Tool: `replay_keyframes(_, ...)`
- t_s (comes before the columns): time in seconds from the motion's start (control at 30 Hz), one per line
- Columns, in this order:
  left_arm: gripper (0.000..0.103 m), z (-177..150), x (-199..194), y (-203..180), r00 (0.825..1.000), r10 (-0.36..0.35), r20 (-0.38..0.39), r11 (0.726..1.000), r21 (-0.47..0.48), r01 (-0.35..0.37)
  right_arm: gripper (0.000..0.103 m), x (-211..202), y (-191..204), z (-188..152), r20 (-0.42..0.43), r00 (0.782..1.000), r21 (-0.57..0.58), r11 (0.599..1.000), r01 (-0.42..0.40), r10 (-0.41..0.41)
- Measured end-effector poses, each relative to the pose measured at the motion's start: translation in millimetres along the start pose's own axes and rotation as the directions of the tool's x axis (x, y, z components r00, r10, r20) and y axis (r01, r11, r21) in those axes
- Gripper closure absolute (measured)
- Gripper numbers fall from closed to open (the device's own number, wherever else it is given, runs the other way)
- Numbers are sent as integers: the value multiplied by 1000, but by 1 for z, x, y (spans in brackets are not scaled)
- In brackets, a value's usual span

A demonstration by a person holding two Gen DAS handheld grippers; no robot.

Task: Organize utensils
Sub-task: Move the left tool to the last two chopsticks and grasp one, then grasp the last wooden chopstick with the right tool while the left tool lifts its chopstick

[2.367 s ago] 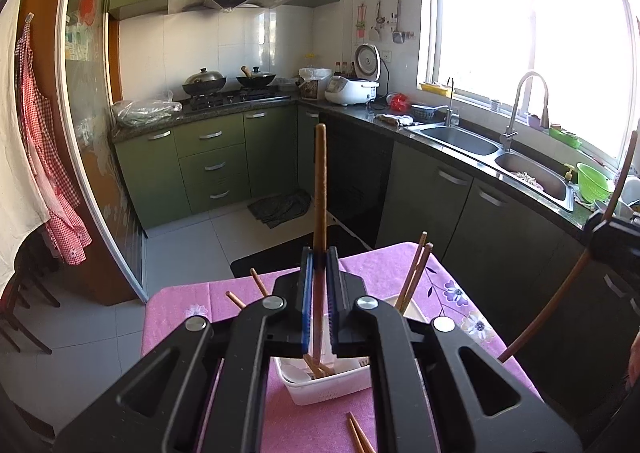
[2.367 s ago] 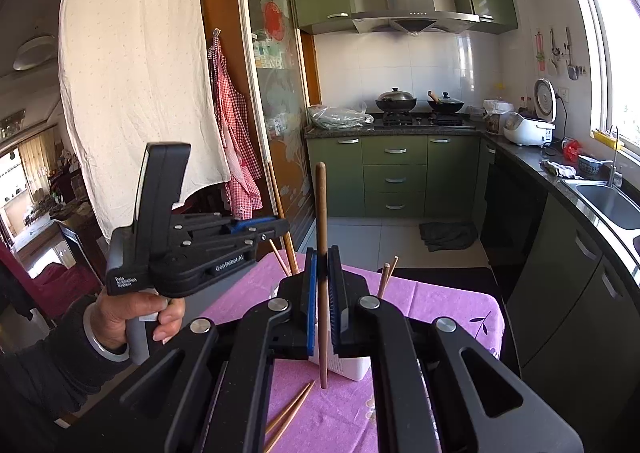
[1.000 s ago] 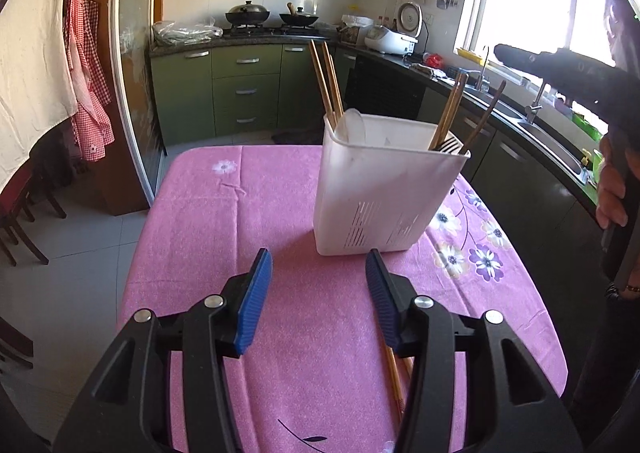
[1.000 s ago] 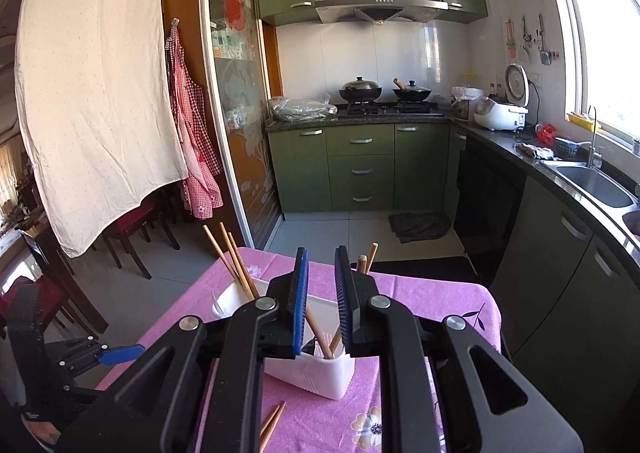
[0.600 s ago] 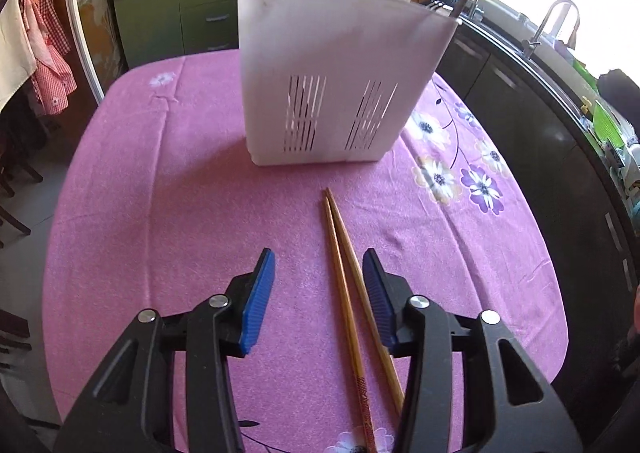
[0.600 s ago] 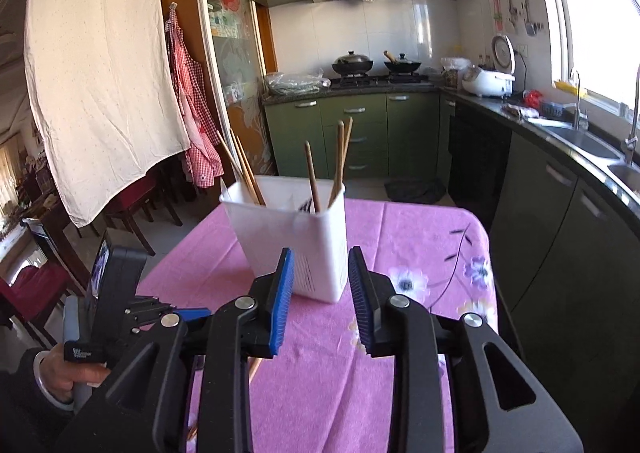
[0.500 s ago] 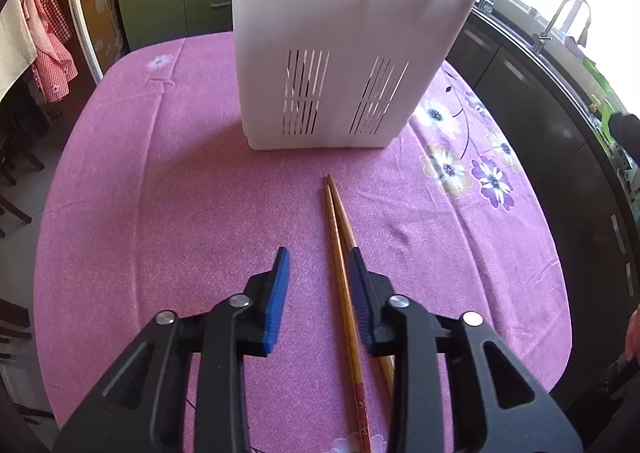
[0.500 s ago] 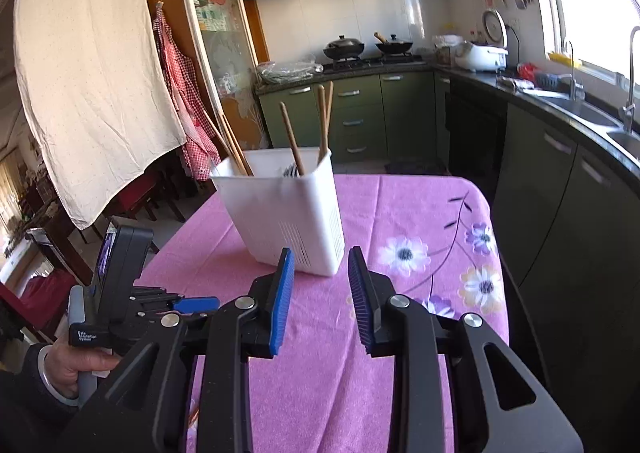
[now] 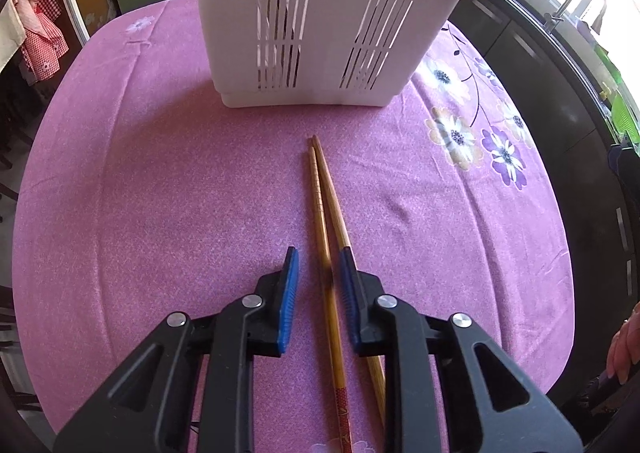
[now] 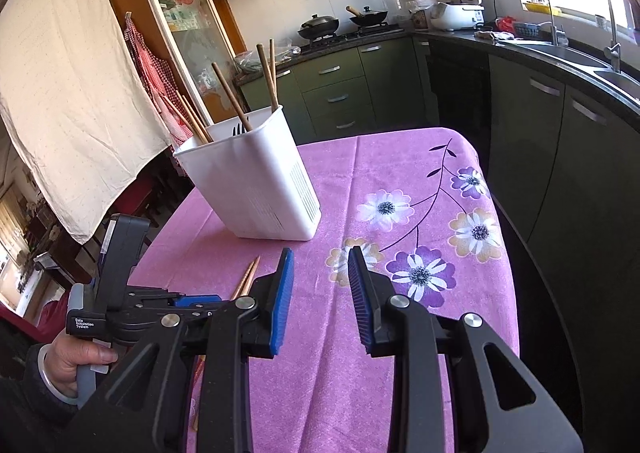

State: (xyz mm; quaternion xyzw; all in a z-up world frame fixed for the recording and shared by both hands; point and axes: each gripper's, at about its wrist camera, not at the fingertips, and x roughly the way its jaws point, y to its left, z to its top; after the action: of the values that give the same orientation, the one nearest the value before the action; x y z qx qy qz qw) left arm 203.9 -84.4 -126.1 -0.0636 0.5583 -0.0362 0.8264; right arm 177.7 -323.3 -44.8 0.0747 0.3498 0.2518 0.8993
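Just before the white holder (image 9: 332, 13), left gripper (image 9: 318, 273) fingers closing astride one light, stiff, slippery chopstick (image 9: 320, 213) – mid-shaft hold; right gripper (image 10: 320, 285) narrowly open, empty

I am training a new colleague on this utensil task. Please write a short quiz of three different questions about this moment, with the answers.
1. True or false: the white holder already contains several chopsticks.
2. How many chopsticks lie on the pink tablecloth in front of the holder?
3. Multiple choice: between the pads of the left gripper there is A) one chopstick, B) a spoon, C) nothing.

Key
1. True; the right wrist view shows them standing in it.
2. Two; the second chopstick passes under the gripper's right pad.
3. A; the jaws are closing but not yet pressing. The right gripper is open and empty.
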Motion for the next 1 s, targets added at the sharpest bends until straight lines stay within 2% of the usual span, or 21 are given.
replay_keyframes(0.1,83,2,0,1,1000,-11,-13,1000,-10,11,71,-2,-5,-1,6,1000,22,1000,-1,0)
replay_keyframes(0.2,83,5,4,0,1000,8,-22,1000,-7,-8,71,-3,-10,-2,2,1000,40,999,-2,2)
replay_keyframes(0.37,83,9,7,-2,995,96,-32,995,44,-94,71,-6,-12,-2,5,1000,54,999,-4,4)
replay_keyframes(0.53,84,9,7,2,996,83,-25,996,33,-82,71,-4,-10,-4,-8,1000,51,999,-5,5)
replay_keyframes(0.57,92,9,7,5,997,78,-24,997,31,-77,71,-3,-8,-5,-13,1000,49,999,-5,5)
replay_keyframes(0.7,97,4,2,22,996,91,-19,996,24,-90,70,4,0,-5,-35,999,27,1000,11,-10)
replay_keyframes(0.87,97,-5,-10,47,997,71,25,997,-32,-71,70,24,20,-9,-89,996,-22,1000,17,-19)
replay_keyframes(1.0,97,-11,-30,59,991,69,114,997,-39,-65,70,52,49,-17,-164,987,-85,996,-6,-8)
